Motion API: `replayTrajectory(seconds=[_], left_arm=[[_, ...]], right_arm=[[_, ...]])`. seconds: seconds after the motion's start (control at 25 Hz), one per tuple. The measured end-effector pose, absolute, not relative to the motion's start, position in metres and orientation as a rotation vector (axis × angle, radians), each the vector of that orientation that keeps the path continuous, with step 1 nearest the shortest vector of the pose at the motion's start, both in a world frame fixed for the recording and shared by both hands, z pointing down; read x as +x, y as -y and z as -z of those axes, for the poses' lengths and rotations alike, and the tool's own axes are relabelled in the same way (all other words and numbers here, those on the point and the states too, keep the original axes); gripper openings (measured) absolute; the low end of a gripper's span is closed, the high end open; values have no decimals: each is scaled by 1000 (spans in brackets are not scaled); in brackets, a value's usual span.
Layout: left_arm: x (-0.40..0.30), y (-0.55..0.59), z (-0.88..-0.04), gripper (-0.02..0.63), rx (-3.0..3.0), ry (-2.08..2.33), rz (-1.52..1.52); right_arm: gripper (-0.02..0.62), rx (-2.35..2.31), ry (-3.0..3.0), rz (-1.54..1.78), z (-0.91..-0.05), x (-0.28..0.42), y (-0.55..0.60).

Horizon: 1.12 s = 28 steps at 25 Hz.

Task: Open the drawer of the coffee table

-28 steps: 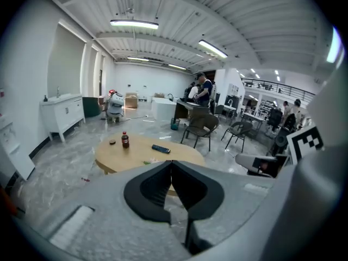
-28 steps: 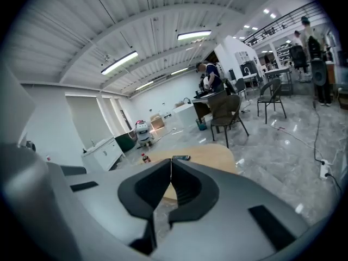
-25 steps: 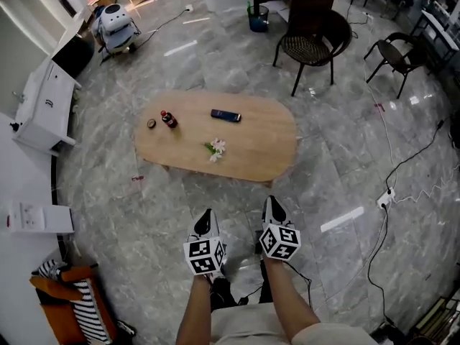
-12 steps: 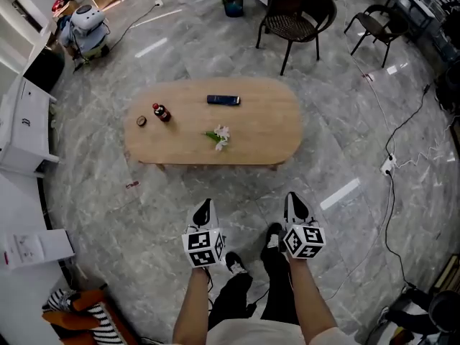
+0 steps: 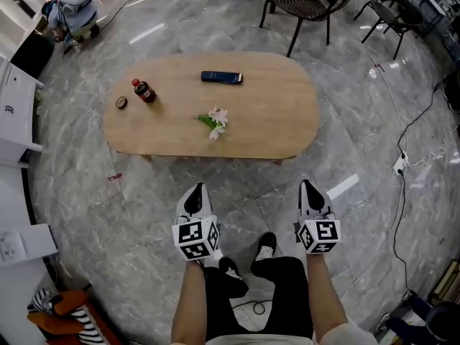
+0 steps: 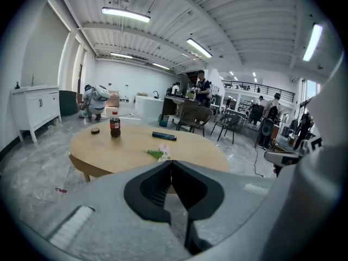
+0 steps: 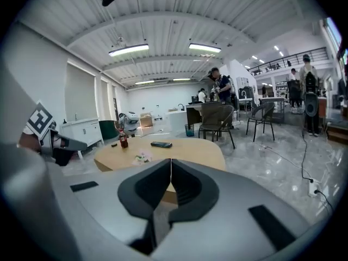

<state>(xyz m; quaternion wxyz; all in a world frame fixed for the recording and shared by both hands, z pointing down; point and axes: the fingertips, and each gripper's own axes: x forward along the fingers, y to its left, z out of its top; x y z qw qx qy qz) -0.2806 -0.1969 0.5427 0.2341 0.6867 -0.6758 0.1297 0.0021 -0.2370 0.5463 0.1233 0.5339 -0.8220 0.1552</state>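
The oval wooden coffee table (image 5: 273,121) stands on the grey floor ahead of me; no drawer shows in any view. On its top are a dark bottle (image 5: 143,90), a small round lid (image 5: 121,102), a black remote (image 5: 221,77) and a flower sprig (image 5: 214,123). My left gripper (image 5: 195,192) and right gripper (image 5: 310,189) hover short of the table's near edge, apart from it, both shut with nothing in them. The left gripper view shows shut jaws (image 6: 171,163) pointing at the table (image 6: 119,154). The right gripper view shows the same (image 7: 171,161), with the table (image 7: 190,148) beyond.
A wicker chair (image 5: 305,2) and a second chair (image 5: 392,13) stand behind the table. A white cabinet (image 5: 14,113) lines the left wall. Cables and a power strip (image 5: 399,165) lie on the floor at right. My shoes (image 5: 264,246) are between the grippers.
Both grippers have sunk lower and spread wider apart. The table now fills more of the head view and sits closer to the grippers.
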Motion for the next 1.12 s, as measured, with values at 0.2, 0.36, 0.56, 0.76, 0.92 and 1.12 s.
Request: replayTrajectory(seconds=[0.2,0.36,0.56,0.76,0.92,1.12], left_arm=[[-288,220,-641,9,1907,1918,-313],[-294,233,-708,11,1924,1960,-295],[-299,248,-763,11,1981,1993,-297],[-306,260,-793,11,2040,1995,-276],[-295,262,-813,11,2112,1964,-355],[-309,276,-819,14,2110,2001,-384]], right_arm=[[17,1585,2429,-387,-644,8,263],[17,1605,2446,-333,-707,13,283],[17,1573,2490,-227,-755,10,299],[18,1524,2521,-111,-780,-3,304],[64,1544,2517,-120,-792,2,306],[164,1591,2552,-249,-797,19,320]])
